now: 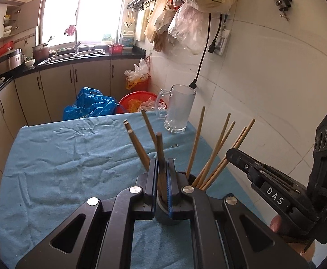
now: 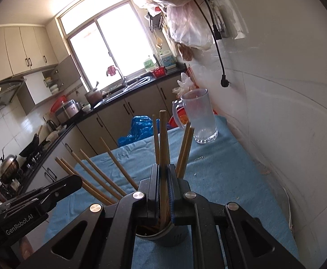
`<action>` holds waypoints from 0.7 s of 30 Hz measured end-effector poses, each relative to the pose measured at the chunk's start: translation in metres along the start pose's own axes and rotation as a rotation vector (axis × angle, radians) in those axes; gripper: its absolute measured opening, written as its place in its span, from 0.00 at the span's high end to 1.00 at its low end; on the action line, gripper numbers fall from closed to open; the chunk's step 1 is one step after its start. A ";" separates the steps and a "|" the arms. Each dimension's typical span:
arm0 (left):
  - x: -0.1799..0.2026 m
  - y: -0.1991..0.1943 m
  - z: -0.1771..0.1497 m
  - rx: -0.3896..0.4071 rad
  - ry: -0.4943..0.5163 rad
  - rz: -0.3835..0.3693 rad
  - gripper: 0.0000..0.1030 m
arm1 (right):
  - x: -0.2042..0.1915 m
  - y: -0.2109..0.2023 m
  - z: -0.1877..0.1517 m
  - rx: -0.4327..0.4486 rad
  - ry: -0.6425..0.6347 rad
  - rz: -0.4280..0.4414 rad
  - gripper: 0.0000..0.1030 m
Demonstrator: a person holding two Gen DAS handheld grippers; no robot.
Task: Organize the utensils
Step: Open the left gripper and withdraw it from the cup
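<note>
A dark grey cup (image 2: 174,235) stands on the blue cloth and holds several wooden chopsticks (image 1: 217,154) fanned outward. My left gripper (image 1: 162,168) is shut on one chopstick (image 1: 160,148) standing in the cup. My right gripper (image 2: 162,174) is shut on another chopstick (image 2: 163,139), also standing in the cup (image 1: 163,215). Both grippers meet over the cup; the right one shows at the left wrist view's right edge (image 1: 230,153). An empty frosted glass mug (image 1: 179,109) stands at the table's far end, near the wall.
The blue cloth (image 1: 62,161) covers the table beside a tiled wall (image 1: 264,89). A paper clip (image 1: 174,145) lies on the cloth. A blue plastic bag (image 1: 89,104) and a red basin (image 1: 138,99) sit beyond the table. Plastic bags (image 1: 185,11) hang overhead.
</note>
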State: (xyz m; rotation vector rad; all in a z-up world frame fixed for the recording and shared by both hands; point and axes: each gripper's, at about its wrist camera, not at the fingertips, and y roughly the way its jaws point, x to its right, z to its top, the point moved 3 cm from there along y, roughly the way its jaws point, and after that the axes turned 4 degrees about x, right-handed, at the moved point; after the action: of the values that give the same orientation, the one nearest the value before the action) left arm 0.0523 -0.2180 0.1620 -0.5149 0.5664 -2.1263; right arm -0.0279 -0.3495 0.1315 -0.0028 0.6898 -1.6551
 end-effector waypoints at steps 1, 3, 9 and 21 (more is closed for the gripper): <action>-0.001 0.001 -0.001 -0.003 0.001 0.002 0.93 | 0.000 0.001 -0.001 -0.009 -0.002 -0.001 0.92; -0.003 0.001 -0.003 -0.007 -0.002 0.007 0.88 | -0.001 0.003 -0.004 -0.019 -0.006 -0.006 0.91; -0.012 -0.008 -0.004 0.014 -0.019 0.025 0.66 | -0.005 -0.001 -0.006 -0.010 -0.038 -0.038 0.67; -0.035 -0.021 -0.017 0.023 -0.043 0.108 0.52 | -0.008 -0.014 -0.011 0.003 -0.086 -0.108 0.41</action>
State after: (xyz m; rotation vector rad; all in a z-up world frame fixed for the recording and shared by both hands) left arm 0.0493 -0.1742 0.1545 -0.5049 0.5327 -2.0128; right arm -0.0428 -0.3369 0.1314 -0.1101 0.6309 -1.7486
